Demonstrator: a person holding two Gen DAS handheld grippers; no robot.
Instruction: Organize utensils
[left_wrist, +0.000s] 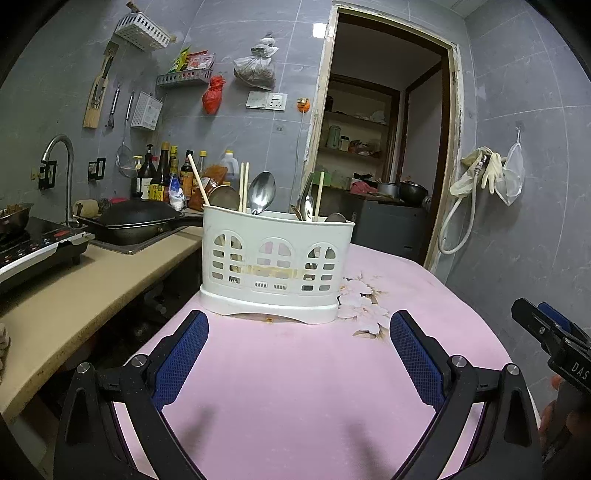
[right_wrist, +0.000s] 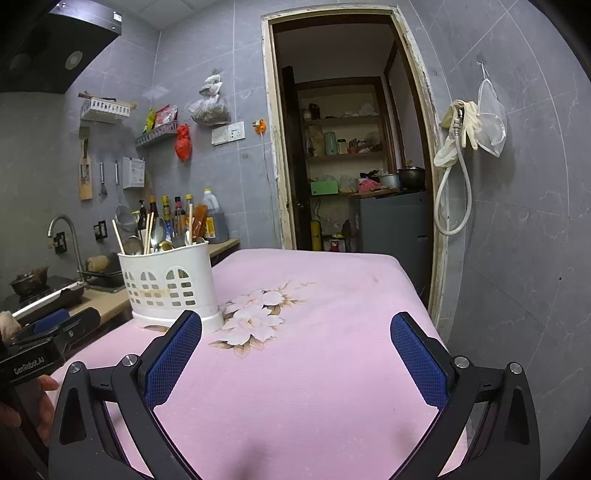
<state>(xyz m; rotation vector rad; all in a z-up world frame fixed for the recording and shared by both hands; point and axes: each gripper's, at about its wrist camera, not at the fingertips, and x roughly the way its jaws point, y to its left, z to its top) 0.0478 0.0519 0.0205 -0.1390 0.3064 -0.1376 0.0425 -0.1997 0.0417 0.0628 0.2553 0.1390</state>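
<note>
A white plastic utensil holder stands on the pink floral tablecloth. It holds metal spoons and wooden chopsticks, all upright. My left gripper is open and empty, just in front of the holder. In the right wrist view the holder sits to the left, beyond the left finger. My right gripper is open and empty over the bare cloth. The right gripper also shows at the left wrist view's right edge.
A beige counter runs along the left with an induction cooker, a black wok in the sink and sauce bottles. A doorway opens behind the table. The grey wall is close on the right.
</note>
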